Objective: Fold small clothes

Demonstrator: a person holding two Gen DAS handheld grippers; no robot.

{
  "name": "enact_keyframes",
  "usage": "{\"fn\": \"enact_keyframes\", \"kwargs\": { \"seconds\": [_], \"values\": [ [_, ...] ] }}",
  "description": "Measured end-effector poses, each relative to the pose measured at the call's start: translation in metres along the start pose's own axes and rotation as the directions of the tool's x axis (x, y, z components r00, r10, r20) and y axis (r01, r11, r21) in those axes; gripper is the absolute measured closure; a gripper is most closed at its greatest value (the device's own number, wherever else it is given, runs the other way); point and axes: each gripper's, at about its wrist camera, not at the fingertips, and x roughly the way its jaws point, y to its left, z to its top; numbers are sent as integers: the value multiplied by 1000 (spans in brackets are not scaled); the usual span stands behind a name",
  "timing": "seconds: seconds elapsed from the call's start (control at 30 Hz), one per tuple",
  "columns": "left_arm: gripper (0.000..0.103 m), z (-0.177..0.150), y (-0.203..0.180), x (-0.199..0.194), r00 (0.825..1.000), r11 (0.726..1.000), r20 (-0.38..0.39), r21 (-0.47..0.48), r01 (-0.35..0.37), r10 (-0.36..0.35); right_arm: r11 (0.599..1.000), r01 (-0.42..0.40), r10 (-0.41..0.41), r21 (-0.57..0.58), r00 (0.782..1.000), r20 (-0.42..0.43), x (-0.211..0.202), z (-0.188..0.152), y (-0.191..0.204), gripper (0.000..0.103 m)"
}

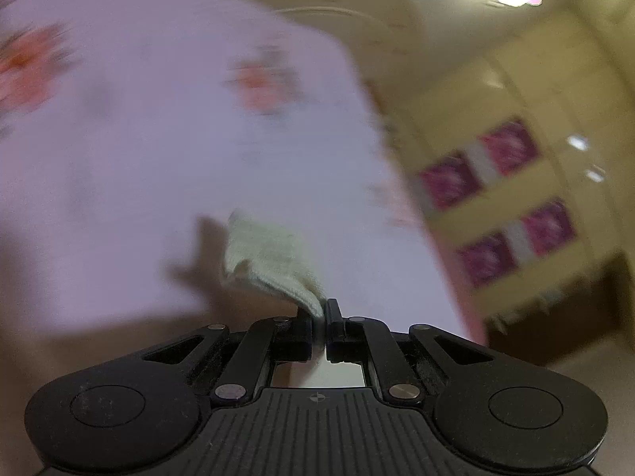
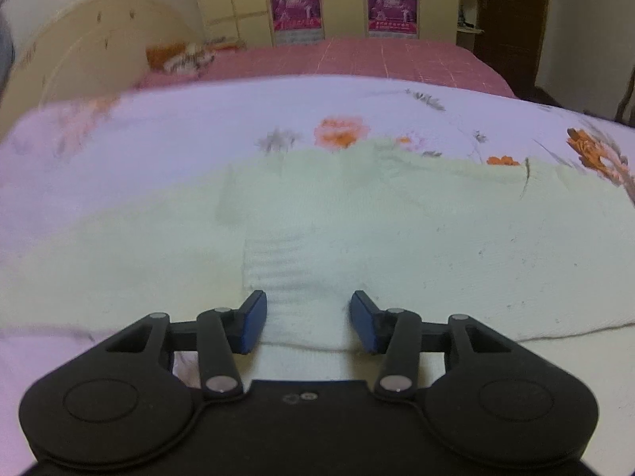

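A pale green knitted garment lies spread on the floral sheet in the right wrist view. Its ribbed band lies flat between the blue pads of my right gripper, which stands open over it at about half width. In the blurred left wrist view my left gripper is shut on a corner of the same pale green knit. That corner hangs lifted above the sheet and throws a shadow to its left.
A white sheet with orange flowers covers the near bed, with a pink cover behind it. A cream headboard and an orange pillow are at the back left. Wardrobes with magenta posters line the far wall.
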Motion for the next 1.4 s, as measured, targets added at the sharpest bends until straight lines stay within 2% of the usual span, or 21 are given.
{"fn": "enact_keyframes", "kwargs": {
  "seconds": [0.1, 0.17, 0.23, 0.33, 0.4, 0.53, 0.67, 0.73, 0.77, 0.8, 0.83, 0.87, 0.9, 1.0, 1.07, 1.13, 1.2, 1.23, 1.3, 1.37, 1.4],
  "values": [
    [100, -5, -51, -1, 993, 986, -20, 117, 120, -118, 1000, -3, 3, -5, 1000, 2, 0, 1, 0, 54],
    [100, -16, -92, 1, 977, 959, -58, 189, 212, -205, 992, -86, 86, 92, 996, 8, -6, 6, -17, 55],
    [100, -39, -137, 7, 949, 916, -138, 251, 312, -285, 975, -147, 144, 167, 989, 30, -15, 9, -35, 56],
    [100, -86, -190, 19, 908, 869, -252, 290, 401, -334, 961, -187, 177, 206, 982, 66, -26, 10, -64, 55],
    [100, -131, -221, 39, 879, 848, -343, 302, 436, -330, 947, -210, 198, 244, 977, 72, -30, 9, -91, 55],
    [100, -219, -263, 73, 834, 835, -476, 308, 456, -280, 914, -261, 250, 310, 965, 73, -33, -3, -145, 55],
    [99, -284, -289, 89, 812, 826, -559, 369, 425, -169, 901, -255, 247, 352, 967, 68, -34, -15, -192, 54],
    [97, -298, -298, 90, 816, 824, -570, 413, 389, -100, 889, -262, 257, 375, 964, 65, -33, -20, -211, 53],
    [72, -299, -298, 89, 812, 832, -577, 405, 378, -88, 882, -271, 268, 386, 961, 63, -32, -22, -218, 53],
    [27, -295, -298, 89, 809, 842, -581, 388, 373, -91, 875, -282, 280, 393, 958, 62, -31, -23, -223, 53],
    [12, -290, -299, 82, 826, 849, -555, 386, 360, -98, 869, -295, 294, 398, 954, 65, -31, -25, -225, 53],
    [8, -282, -299, 70, 865, 851, -488, 399, 340, -117, 865, -305, 305, 399, 950, 66, -31, -25, -227, 53],
    [8, -277, -298, 59, 884, 845, -447, 415, 339, -135, 862, -314, 314, 398, 947, 66, -31, -25, -227, 52],
    [8, -253, -287, 53, 908, 836, -405, 458, 301, -105, 832, -364, 368, 419, 927, 75, -27, -21, -226, 50],
    [8, -237, -276, 38, 951, 802, -309, 562, 204, -25, 808, -393, 403, 439, 912, 76, -26, -21, -225, 47],
    [8, -228, -261, 26, 972, 742, -228, 659, 119, 47, 815, -380, 396, 437, 917, 59, -21, -18, -219, 46],
    [8, -223, -242, 13, 985, 669, -131, 743, 24, 111, 818, -376, 395, 436, 917, 51, -16, -15, -214, 52],
    [8, -219, -230, 5, 986, 649, -98, 760, -15, 137, 820, -371, 389, 435, 920, 51, -14, -13, -212, 63],
    [8, -212, -212, -1, 981, 651, -77, 757, -58, 177, 834, -346, 370, 430, 928, 29, -9, -11, -208, 77],
    [8, -210, -194, -6, 976, 661, -64, 745, -93, 209, 854, -309, 336, 419, 942, 11, -10, -10, -207, 79],
    [8, -209, -187, -4, 974, 655, -55, 748, -106, 219, 863, -300, 319, 408, 948, 23, -13, -12, -208, 74]
  ]
}}
